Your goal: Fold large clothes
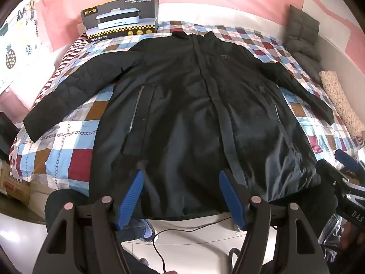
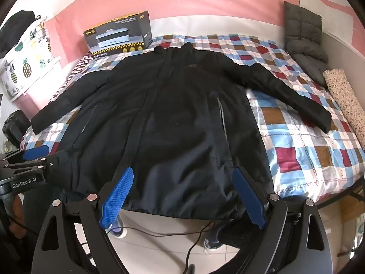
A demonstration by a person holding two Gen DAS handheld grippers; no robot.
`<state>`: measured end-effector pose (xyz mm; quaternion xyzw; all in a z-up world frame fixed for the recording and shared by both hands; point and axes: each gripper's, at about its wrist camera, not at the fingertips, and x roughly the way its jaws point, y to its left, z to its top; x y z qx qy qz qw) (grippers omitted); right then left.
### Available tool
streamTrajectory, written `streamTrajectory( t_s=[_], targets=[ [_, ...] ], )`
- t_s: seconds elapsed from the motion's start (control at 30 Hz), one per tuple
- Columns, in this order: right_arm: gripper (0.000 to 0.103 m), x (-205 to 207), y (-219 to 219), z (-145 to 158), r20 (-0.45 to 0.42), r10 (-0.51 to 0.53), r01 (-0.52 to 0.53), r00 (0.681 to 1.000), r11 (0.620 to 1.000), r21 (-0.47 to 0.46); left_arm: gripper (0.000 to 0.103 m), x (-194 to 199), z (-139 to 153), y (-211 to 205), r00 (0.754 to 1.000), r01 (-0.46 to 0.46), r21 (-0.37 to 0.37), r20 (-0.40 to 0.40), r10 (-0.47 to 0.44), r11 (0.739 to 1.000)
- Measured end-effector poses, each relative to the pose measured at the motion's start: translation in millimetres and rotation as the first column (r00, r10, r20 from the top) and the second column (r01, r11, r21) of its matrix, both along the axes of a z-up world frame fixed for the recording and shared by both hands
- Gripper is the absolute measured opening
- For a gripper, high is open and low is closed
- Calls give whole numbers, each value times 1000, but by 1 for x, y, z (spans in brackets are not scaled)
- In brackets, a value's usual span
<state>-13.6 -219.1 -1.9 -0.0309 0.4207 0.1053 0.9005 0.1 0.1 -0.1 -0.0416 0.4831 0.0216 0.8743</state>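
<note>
A large black padded coat [image 1: 182, 105] lies front-up on a checked bed cover, collar toward the far wall, both sleeves spread out to the sides, hem hanging over the near bed edge. It also shows in the right wrist view [image 2: 182, 118]. My left gripper [image 1: 181, 173] is open, its blue fingers just above the hem left of the zip. My right gripper [image 2: 183, 171] is open, its fingers above the hem's right part. Each gripper shows at the edge of the other's view: the right one [image 1: 346, 162], the left one [image 2: 36, 153]. Neither holds cloth.
A cooker box [image 1: 121, 18] stands at the bed's far left by the pink wall. A grey quilted cushion [image 1: 301, 36] and a floral roll [image 1: 340, 100] lie along the right side. A cable [image 2: 173, 230] trails on the tiled floor below the hem, by the person's shoes.
</note>
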Motion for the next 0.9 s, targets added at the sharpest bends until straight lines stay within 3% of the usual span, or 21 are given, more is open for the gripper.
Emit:
streamTrajectory(
  t_s=[0.9],
  targets=[
    [89, 0, 2, -2, -6, -2, 2, 1000, 1000, -2, 71, -2, 3, 5, 1000, -16, -5, 10, 16, 1000]
  ],
)
